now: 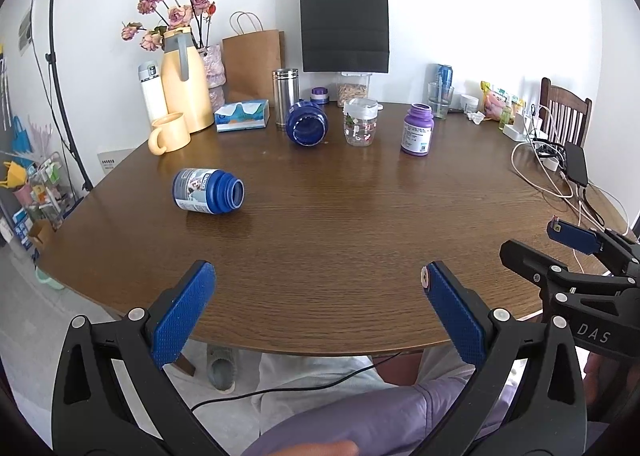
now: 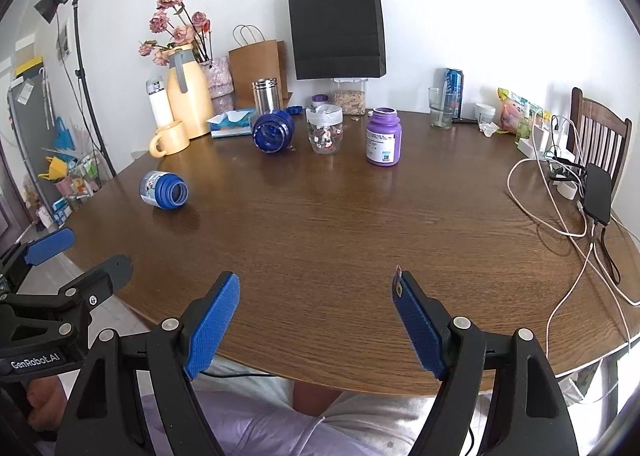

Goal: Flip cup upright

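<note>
Cup: blue cup [image 1: 208,191] lies on its side on the counter [image 1: 340,236], well ahead-left of my jaws.
Left gripper [image 1: 316,312]: my jaws spread, empty.
Right gripper [image 2: 316,320]: my jaws spread, empty.

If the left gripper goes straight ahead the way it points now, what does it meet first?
Probably nothing soon: the left gripper is open over bare table at the near edge. Farther along that line lie the dark blue jar on its side and the clear jar; depth is uncertain. The blue labelled bottle lies off to the left.

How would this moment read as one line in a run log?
left hand-held gripper: open, empty | right hand-held gripper: open, empty | blue bottle: on its side, untouched | blue jar: tipped | step: not begun
</note>
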